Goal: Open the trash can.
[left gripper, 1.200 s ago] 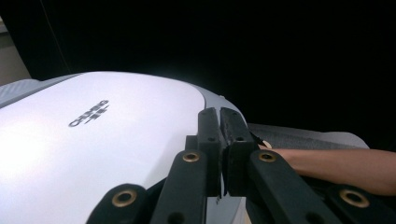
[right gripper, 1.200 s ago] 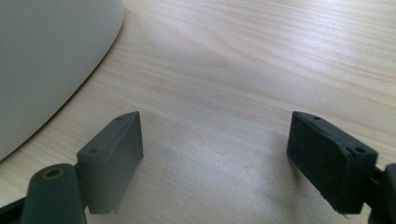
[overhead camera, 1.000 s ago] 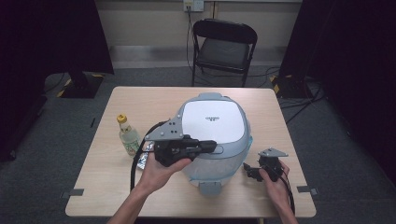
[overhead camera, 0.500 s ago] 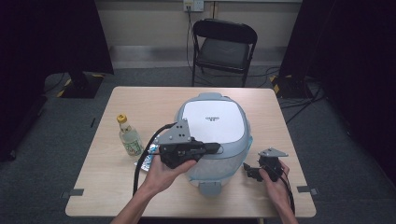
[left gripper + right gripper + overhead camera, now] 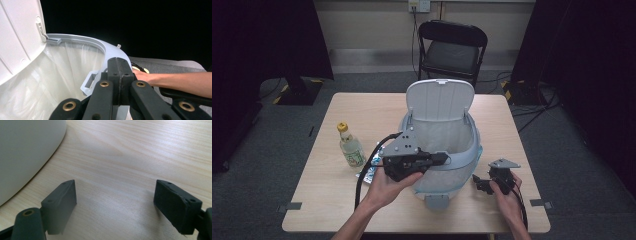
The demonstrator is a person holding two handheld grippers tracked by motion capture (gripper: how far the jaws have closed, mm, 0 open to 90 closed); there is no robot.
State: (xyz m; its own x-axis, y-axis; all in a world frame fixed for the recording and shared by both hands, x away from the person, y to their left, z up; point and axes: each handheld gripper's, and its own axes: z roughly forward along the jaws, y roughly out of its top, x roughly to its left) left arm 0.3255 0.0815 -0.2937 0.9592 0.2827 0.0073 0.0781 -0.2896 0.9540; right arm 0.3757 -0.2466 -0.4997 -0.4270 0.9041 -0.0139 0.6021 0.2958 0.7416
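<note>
A grey bin [image 5: 447,172] with its white lid [image 5: 439,100] standing upright sits at the centre of the high view, on a pale wooden counter [image 5: 322,185], its inside lined with a clear plastic bag [image 5: 442,137]. The left gripper [image 5: 439,159], held in a person's left hand [image 5: 389,185], hovers at the bin's near-left rim, its jaws pressed together with nothing between them. In the left gripper view the closed jaws rise from the bottom centre of the frame over the bag-lined opening, with the lid at the upper left and the grey rim [image 5: 100,47] curving across the middle; a forearm [image 5: 175,80] reaches in from the right edge. At the lower right of the high view the right gripper [image 5: 479,184] rests low by the counter, just beside the bin's base, gripped by the right hand [image 5: 507,197]. The right gripper view shows its jaws spread wide over bare wood, the bin's curved wall [image 5: 25,152] at the upper left. A small yellow-capped bottle [image 5: 350,147] stands left of the bin, and what may be a crumpled wrapper [image 5: 369,172] lies beside it, partly hidden. A black folding chair [image 5: 452,47] stands beyond the counter at the top centre.
</note>
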